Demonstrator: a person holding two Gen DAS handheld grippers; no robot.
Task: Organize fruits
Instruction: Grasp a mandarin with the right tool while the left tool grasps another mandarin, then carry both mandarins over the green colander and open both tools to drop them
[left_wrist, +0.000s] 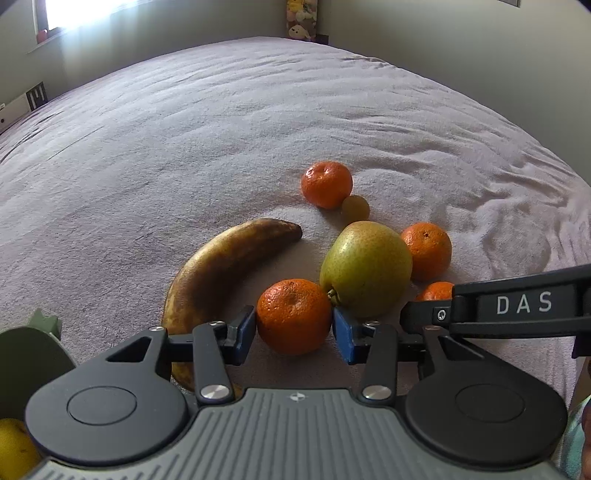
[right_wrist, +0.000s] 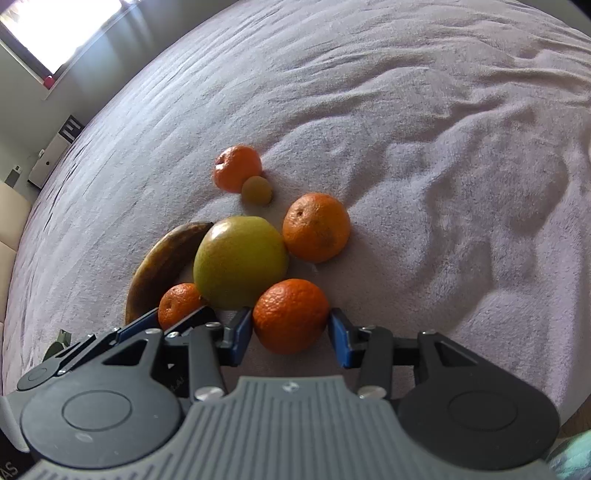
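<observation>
My left gripper (left_wrist: 294, 325) clamps one mandarin (left_wrist: 293, 315), my right (right_wrist: 290, 325) another (right_wrist: 290, 315); the banana (left_wrist: 218, 273) curves away, tip toward the bed's (left_wrist: 221, 129) far edge.

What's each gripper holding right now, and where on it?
Left gripper clamps the mandarin by the pear stem, across its sides. Right gripper clamps another mandarin, also across its sides. Both sit on the blanket.
</observation>
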